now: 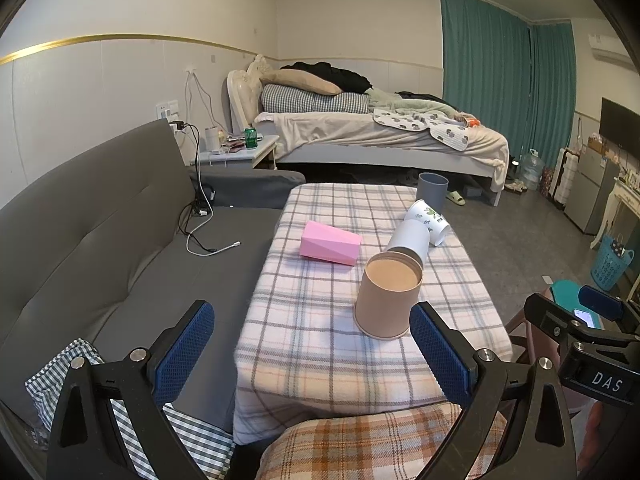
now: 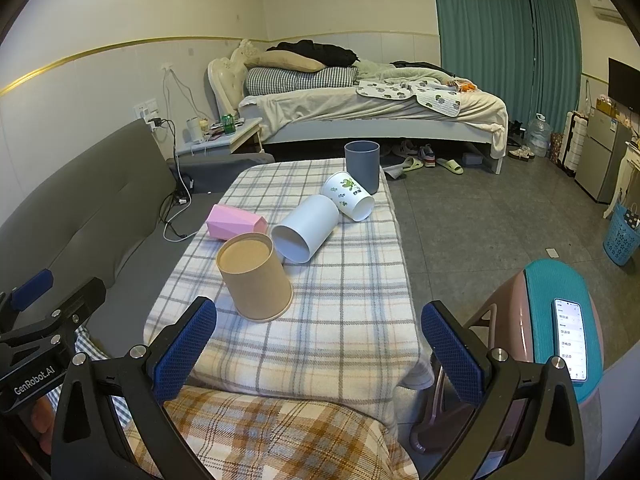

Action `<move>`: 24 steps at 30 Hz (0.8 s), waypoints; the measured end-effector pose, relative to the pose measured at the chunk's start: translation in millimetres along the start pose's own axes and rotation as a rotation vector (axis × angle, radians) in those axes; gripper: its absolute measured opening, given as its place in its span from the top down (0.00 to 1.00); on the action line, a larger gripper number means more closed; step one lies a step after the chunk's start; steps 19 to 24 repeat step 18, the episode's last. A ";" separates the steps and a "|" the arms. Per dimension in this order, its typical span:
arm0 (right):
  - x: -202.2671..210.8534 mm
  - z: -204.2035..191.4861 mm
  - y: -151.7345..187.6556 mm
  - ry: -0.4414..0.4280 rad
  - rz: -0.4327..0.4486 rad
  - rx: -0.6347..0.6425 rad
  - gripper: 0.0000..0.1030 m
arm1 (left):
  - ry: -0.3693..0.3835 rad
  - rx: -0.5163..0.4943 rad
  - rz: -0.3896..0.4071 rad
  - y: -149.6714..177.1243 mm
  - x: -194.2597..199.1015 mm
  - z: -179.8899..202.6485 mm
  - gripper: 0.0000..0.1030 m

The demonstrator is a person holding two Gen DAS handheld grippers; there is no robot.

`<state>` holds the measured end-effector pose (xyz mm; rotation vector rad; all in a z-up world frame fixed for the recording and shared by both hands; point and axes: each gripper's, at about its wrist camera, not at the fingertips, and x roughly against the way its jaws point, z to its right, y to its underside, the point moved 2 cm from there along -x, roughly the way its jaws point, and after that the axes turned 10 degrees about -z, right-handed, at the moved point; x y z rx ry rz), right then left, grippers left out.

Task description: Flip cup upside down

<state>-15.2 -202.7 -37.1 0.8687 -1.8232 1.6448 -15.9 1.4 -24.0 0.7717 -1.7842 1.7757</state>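
A tan paper cup (image 1: 386, 294) (image 2: 256, 280) stands upside down, base up, on the plaid-covered table (image 1: 320, 332) (image 2: 344, 312). Behind it a white cup (image 1: 408, 240) (image 2: 306, 226), a pink faceted cup (image 1: 330, 242) (image 2: 234, 222) and a leaf-print cup (image 1: 428, 220) (image 2: 350, 196) lie on their sides. A grey cup (image 1: 432, 192) (image 2: 363, 164) stands upright at the far edge. My left gripper (image 1: 312, 344) is open and empty, its right finger beside the tan cup. My right gripper (image 2: 320, 340) is open and empty, just short of the tan cup.
A grey sofa (image 1: 100, 240) (image 2: 80, 208) runs along the table's left, with cables on it. A pink stool with a teal cushion and a phone (image 2: 570, 336) stands right of the table. A bed (image 1: 380, 136) is at the back, a blue basket (image 2: 622, 236) far right.
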 end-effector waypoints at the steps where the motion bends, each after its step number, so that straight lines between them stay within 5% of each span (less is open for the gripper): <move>1: -0.6 -0.1 1.0 -0.001 -0.002 0.000 0.00 | -0.001 0.000 -0.001 0.7 -0.5 0.2 0.02; 24: -4.7 -0.5 2.7 -0.003 -0.010 0.003 0.00 | 0.013 0.000 -0.008 5.0 -2.0 2.3 0.02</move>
